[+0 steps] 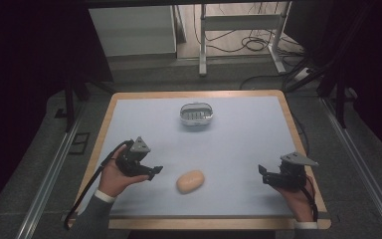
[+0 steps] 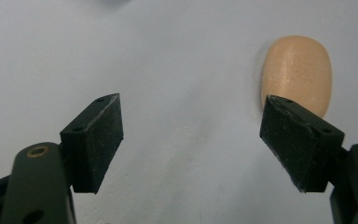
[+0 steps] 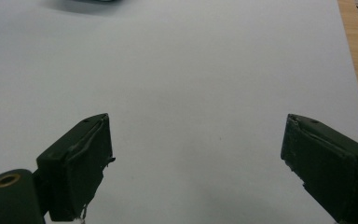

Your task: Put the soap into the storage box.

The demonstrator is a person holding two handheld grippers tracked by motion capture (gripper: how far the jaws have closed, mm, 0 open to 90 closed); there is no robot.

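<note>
Progress: early, by my read; nothing picked up yet, whole grab & move left.
Left gripper (image 1: 154,172): jaws wide open, empty, aimed at the potato, just beside it but not touching.
Right gripper (image 1: 261,172): jaws wide open, empty, well apart from the potato, near right edge of bench.
Potato (image 1: 190,181): lies on bench (image 1: 238,144) near front, between the two grippers, closer to left one. In left gripper view (image 2: 296,70) it sits just past the one jaw.
Potato look: tan, smooth oval, faint fine ridges, matte; prob. plastic.
Basket (image 1: 196,113): small oval, metal-looking, shiny rim, far side of bench, well apart from potato; likely the drop spot.
Bench top: pale blue-grey sheet, smooth, wood border.
Jaw pads: black, flat, rough blocks.
</note>
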